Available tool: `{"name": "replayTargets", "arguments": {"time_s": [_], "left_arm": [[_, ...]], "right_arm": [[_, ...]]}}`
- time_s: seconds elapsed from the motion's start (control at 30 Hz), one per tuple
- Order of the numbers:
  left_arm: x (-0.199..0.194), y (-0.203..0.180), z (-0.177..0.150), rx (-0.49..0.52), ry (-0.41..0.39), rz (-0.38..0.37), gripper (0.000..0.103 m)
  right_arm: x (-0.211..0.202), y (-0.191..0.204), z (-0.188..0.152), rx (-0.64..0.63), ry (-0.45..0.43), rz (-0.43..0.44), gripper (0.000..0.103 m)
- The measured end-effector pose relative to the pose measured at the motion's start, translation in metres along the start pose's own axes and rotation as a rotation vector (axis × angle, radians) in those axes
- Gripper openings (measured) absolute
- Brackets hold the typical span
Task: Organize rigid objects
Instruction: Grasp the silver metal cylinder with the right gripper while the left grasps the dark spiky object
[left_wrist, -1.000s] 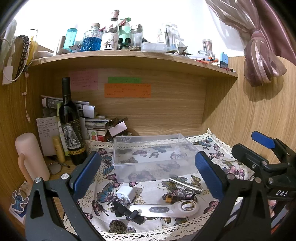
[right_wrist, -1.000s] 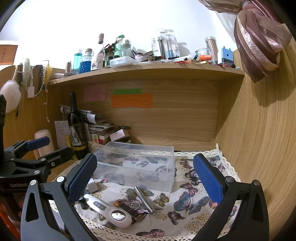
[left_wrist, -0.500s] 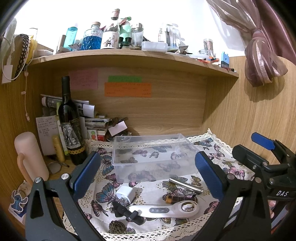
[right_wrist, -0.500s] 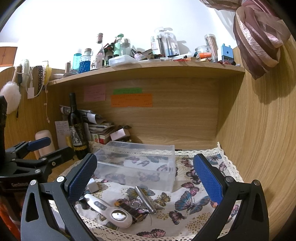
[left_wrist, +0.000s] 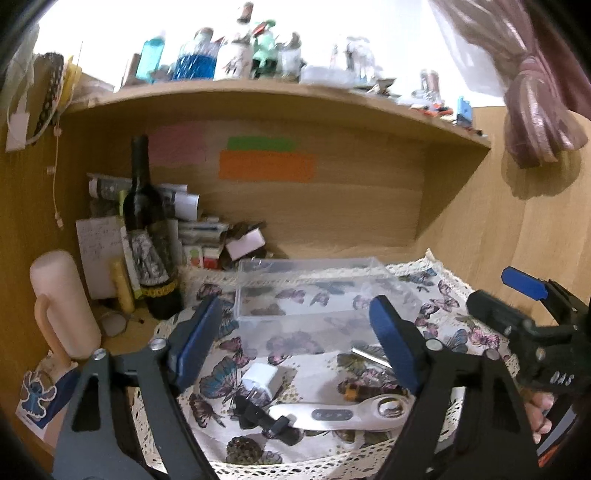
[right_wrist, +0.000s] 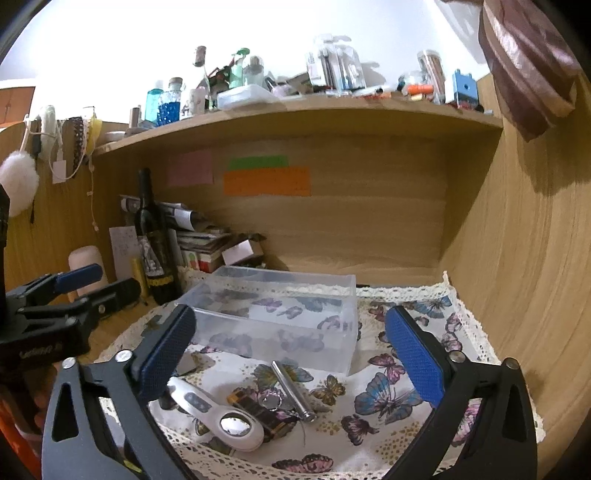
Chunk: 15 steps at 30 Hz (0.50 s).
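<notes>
left gripper (left_wrist: 301, 341) closing, jaws apart with nothing pressed between the pads; hovering above the cloth, touching none of the small items. blue ribbed pads (left_wrist: 195, 339) on black angular arms with silver screws. right gripper (right_wrist: 291, 354) also closing, a wide gap between the jaws, empty, clear of everything below. same build: textured blue pads (right_wrist: 413, 354), matte black frame.

on the butterfly-print cloth (right_wrist: 399, 398) with a lace edge, a clear plastic box (right_wrist: 288, 314), rectangular, open-topped, translucent walls, empty inside as far as visible. in front of the box, lying loose on the cloth: a white plastic magnifier (right_wrist: 221, 417) with a long smooth handle and a round lens; a slim metal cylinder (right_wrist: 291, 391), shiny, lying at an angle just beside the box; a small brown-and-gold battery-like item (right_wrist: 258, 408) between magnifier and cylinder, details hard to tell. seen from the left wrist, a white cube-shaped charger plug (left_wrist: 260, 378), glossy, and a black clip-like piece (left_wrist: 258, 415) touching the magnifier's handle end.

behind, at the left, a dark glass wine bottle (left_wrist: 147, 236) upright with a patterned label, beside a stack of papers and a pale pink rounded cup (left_wrist: 62, 306) with a handle. wooden alcove with a grained back wall, coloured sticky notes (left_wrist: 266, 162) on it, a cluttered shelf above.
</notes>
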<state>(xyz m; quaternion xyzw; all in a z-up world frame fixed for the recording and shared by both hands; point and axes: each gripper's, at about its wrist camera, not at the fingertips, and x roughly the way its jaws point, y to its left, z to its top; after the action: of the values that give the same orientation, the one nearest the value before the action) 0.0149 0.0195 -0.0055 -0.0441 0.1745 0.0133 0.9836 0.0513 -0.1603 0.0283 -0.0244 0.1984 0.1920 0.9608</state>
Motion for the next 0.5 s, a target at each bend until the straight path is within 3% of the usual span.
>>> {"name": "replayTargets", "arguments": {"time_s": [0.3,0.5], "left_arm": [[0.024,0.036,-0.030,-0.040,0.138,0.087,0.075],[0.036,0.046,-0.063,-0.062,0.245,0.096,0.072]], "right_arm": [[0.034,-0.023,-0.019,0.067,0.155,0.046,0.055],[0.056,-0.028,-0.039,0.066,0.267,0.072,0.045]]}}
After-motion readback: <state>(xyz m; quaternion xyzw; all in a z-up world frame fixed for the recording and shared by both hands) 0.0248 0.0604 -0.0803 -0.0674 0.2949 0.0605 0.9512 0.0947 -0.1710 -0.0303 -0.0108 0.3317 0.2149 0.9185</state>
